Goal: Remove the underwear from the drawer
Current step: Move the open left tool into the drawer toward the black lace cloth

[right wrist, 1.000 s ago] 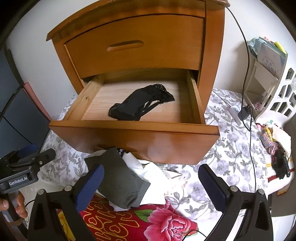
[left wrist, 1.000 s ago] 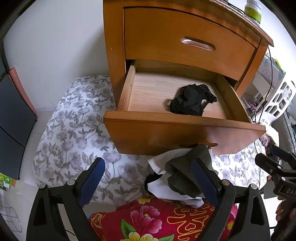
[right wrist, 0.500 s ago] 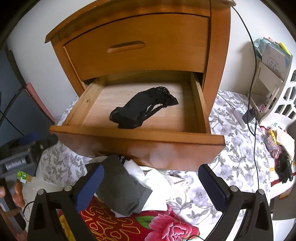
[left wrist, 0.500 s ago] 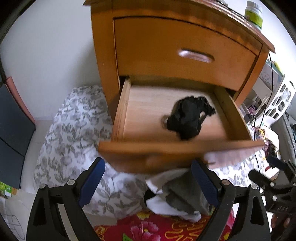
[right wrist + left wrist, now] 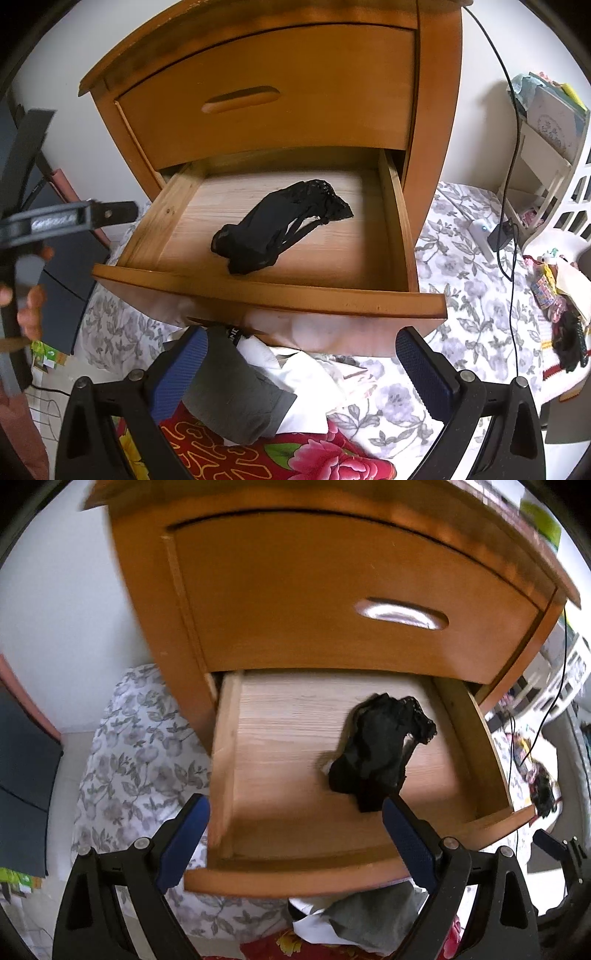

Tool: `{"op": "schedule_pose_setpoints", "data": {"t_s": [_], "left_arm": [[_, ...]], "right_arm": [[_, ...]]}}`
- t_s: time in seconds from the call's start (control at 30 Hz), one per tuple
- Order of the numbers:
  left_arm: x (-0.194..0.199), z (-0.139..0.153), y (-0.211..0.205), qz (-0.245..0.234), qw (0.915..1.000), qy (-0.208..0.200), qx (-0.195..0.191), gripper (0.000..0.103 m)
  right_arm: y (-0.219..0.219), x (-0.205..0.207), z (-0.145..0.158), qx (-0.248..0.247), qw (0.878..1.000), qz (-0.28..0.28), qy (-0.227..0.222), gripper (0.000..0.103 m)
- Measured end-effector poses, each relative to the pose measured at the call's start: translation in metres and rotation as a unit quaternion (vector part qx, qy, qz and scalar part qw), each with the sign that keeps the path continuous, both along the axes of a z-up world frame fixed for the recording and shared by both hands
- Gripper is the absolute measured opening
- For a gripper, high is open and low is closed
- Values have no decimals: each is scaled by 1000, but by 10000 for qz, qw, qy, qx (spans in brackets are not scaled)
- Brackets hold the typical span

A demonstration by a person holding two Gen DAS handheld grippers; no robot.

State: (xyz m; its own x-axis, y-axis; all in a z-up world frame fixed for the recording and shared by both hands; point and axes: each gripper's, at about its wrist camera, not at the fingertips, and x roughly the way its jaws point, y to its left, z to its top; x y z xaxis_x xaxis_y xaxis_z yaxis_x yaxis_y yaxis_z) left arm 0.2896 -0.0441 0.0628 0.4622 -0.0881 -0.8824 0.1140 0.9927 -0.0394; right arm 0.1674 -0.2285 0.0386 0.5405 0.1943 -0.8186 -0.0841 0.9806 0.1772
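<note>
From the left wrist camera, the left gripper [image 5: 291, 834] is hanging over the front of the open drawer [image 5: 369, 877] with its blue-padded fingers spread wide and nothing between them. The left finger is sitting just outside the drawer's left wall and the right finger is sitting over the drawer floor, its tip just below the black underwear [image 5: 380, 753]. The underwear is lying crumpled on the drawer's wooden floor, toward the right side, lacy edge pointing to the back. Under the drawer front a pile of grey and white clothes [image 5: 354, 915] is poking out, and the flowered sheet [image 5: 140, 771] is spreading out to the drawer's left. This view is a bit blurry. From the right wrist camera, the right gripper [image 5: 303, 369] is hovering lower, in front of the drawer [image 5: 280, 291], fingers wide apart too and holding nothing. The underwear [image 5: 277, 232] is lying diagonally in the middle of the drawer floor, not touched by anything. The clothes pile [image 5: 251, 391] is sitting right below the drawer front on a red flowered blanket [image 5: 288, 458], and a hand [image 5: 26, 295] is gripping the other tool's handle way off to the drawer's left.
</note>
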Motion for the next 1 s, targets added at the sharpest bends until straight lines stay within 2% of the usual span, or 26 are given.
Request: {"op": "schedule_pose_setpoints", "data": {"t_s": [0.17, 0.27, 0.47, 0.63, 0.83, 1.0], "left_arm": [[32, -20, -19, -381, 9978, 512, 181, 95], [49, -33, -26, -414, 9960, 747, 258, 95], [74, -61, -46, -681, 9887, 1269, 410, 94], [85, -76, -65, -957, 9818, 1482, 697, 94], [97, -89, -77, -967, 9787, 1609, 829, 94], [106, -98, -92, -1158, 9720, 1706, 1124, 94]], "right_arm": [[-2, 3, -5, 55, 10000, 34, 32, 103], [-4, 5, -6, 51, 10000, 42, 44, 103], [-10, 9, -7, 83, 10000, 8, 34, 103], [-13, 11, -10, 133, 9999, -3, 38, 103], [-12, 12, -13, 111, 9999, 76, 54, 103], [-12, 12, -13, 114, 9999, 92, 34, 103]]}}
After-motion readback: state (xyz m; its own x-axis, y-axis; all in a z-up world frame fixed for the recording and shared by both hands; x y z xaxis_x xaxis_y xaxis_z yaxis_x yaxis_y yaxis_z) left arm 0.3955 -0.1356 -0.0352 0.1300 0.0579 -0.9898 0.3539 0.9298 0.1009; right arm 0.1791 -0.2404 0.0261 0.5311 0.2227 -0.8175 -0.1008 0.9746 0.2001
